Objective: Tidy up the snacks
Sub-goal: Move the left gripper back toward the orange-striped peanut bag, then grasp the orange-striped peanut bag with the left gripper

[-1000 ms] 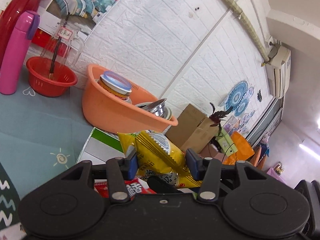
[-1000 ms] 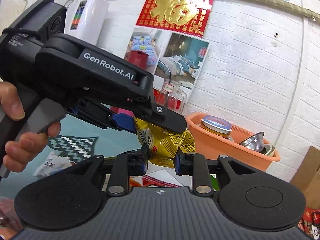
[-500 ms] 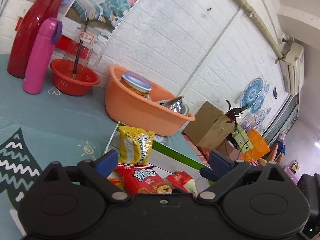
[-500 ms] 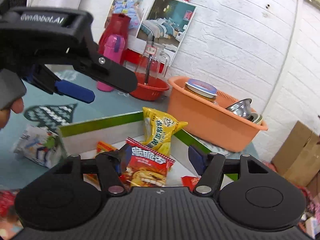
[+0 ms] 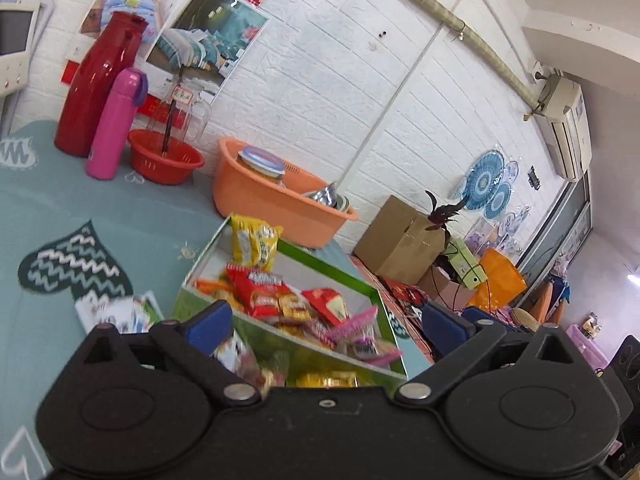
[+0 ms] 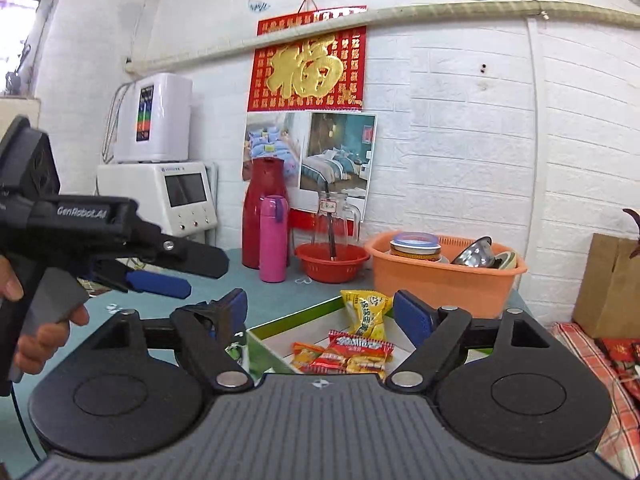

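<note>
A green-rimmed box (image 5: 340, 270) (image 6: 296, 314) on the teal tablecloth holds several snack packs. A yellow chip bag (image 5: 254, 242) (image 6: 366, 312) leans at its far end, with a red snack pack (image 5: 260, 290) (image 6: 358, 350) in front. My left gripper (image 5: 324, 320) is open and empty, hovering over the box's near edge; it also shows at the left of the right wrist view (image 6: 158, 282). My right gripper (image 6: 324, 312) is open and empty, above the near side of the box. A white snack packet (image 5: 120, 312) lies on the cloth left of the box.
An orange basin (image 5: 276, 200) (image 6: 444, 276) with a jar and metal bowls stands behind the box. A small red basket (image 5: 164, 160), a pink bottle (image 5: 114, 124) and a red jug (image 5: 96, 84) stand at the back. Cardboard boxes (image 5: 400, 236) lie beyond the table's right edge.
My left gripper let go of the yellow chip bag, which now stands in the box. Both grippers opened wide and drew back and up from the box.
</note>
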A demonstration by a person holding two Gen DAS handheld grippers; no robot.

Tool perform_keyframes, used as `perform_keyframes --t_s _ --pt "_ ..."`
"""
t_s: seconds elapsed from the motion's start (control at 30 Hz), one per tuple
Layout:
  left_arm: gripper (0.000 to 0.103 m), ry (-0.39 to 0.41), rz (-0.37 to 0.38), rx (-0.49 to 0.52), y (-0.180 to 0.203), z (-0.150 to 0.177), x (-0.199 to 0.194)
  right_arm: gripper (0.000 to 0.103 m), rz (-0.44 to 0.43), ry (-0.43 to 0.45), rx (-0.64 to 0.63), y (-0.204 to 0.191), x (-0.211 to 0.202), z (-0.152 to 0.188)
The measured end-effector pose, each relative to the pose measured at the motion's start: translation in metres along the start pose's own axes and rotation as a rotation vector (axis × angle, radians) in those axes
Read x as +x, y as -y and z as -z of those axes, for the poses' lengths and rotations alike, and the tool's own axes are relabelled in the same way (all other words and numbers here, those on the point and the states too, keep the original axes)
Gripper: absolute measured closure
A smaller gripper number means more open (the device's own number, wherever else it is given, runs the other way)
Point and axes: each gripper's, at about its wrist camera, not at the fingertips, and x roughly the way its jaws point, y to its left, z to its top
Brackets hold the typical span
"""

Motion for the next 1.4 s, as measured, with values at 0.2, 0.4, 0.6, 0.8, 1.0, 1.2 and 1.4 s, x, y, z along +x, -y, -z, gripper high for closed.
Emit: perform_keyframes --t_s 0.2,0.4,0.6,0.8,1.0,1.2,1.4 --pt "0.000 -0.053 0.022 -0.027 0.002 0.043 -0.010 0.000 0.050 -0.047 0.092 0.006 -0.029 0.030" --pt "0.000 -0.154 0.098 -0.127 0.003 0.081 0.007 0.000 0.085 -0.176 0.171 0.012 -0.033 0.073" --pt "0.000 -0.169 0.072 -0.109 0.009 0.092 0.010 0.000 0.060 -0.262 0.170 0.011 -0.016 0.101" --pt "0.000 -0.168 0.058 -0.103 0.011 0.094 0.012 0.000 0.016 -0.278 0.157 0.012 0.005 0.109" --pt "0.000 -0.215 0.067 -0.097 0.014 0.099 0.033 0.000 -0.083 -0.314 0.179 0.006 -0.003 0.117" --pt "0.000 -0.262 0.053 -0.126 0.010 0.105 0.067 0.000 -0.052 -0.329 0.190 0.013 -0.009 0.119" --pt "0.000 -0.294 0.086 -0.110 0.013 0.106 0.089 0.000 -0.019 -0.365 0.184 0.014 -0.002 0.124"
